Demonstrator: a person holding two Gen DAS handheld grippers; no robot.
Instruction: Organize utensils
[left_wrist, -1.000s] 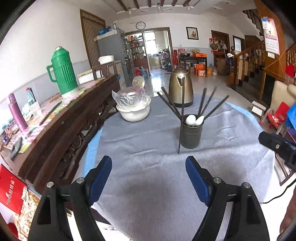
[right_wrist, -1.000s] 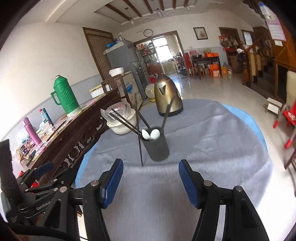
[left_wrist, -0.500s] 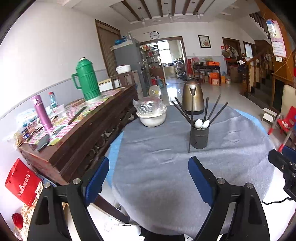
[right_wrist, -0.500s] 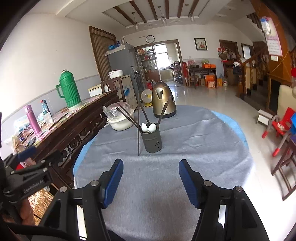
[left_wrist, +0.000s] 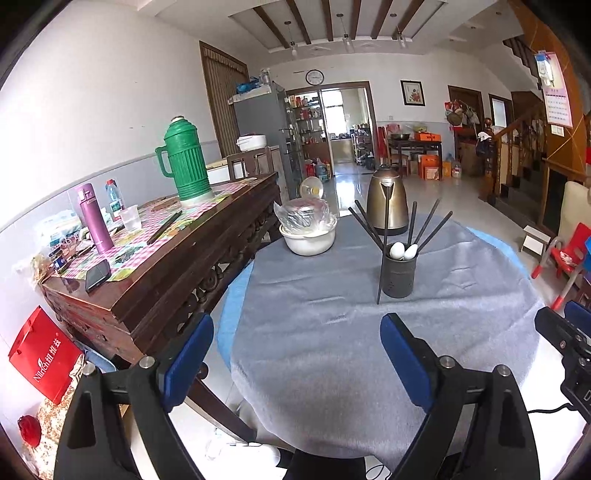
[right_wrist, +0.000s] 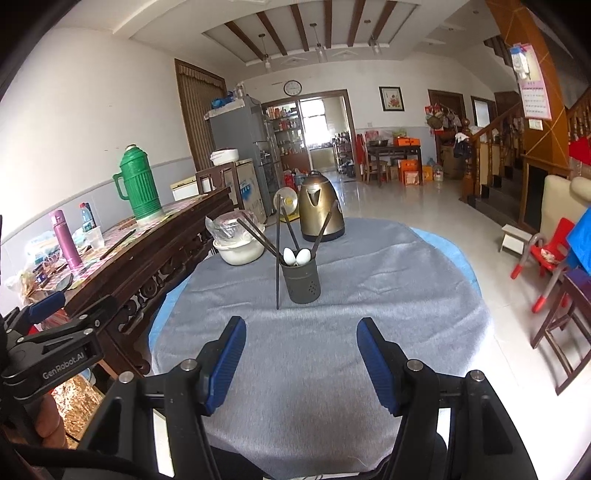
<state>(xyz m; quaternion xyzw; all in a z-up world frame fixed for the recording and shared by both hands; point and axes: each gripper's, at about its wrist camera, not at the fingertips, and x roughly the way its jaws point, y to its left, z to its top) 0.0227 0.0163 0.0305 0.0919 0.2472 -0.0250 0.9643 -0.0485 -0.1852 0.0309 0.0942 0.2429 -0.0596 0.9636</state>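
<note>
left wrist view: the left gripper (left_wrist: 295, 354) has just been opening, its blue fingers (left_wrist: 188, 354) spread with nothing between them. the utensil holder (left_wrist: 399, 275) stands at one o'clock on the grey tablecloth (left_wrist: 332, 332), with chopsticks (left_wrist: 424, 227) and white spoons (left_wrist: 402, 251) in it; one chopstick (left_wrist: 382, 258) leans outside it.

right wrist view: the right gripper (right_wrist: 299, 354) is spread and empty, the holder (right_wrist: 301, 282) at twelve o'clock, the kettle (right_wrist: 319, 208) behind it.

Big tiled living room ahead of me, white walls (left_wrist: 92, 92), beamed ceiling (left_wrist: 332, 22), carved wooden sideboard (left_wrist: 166, 280) to my left, staircase (right_wrist: 517, 147) off right, bright doorway (right_wrist: 314, 125) straight ahead
</note>
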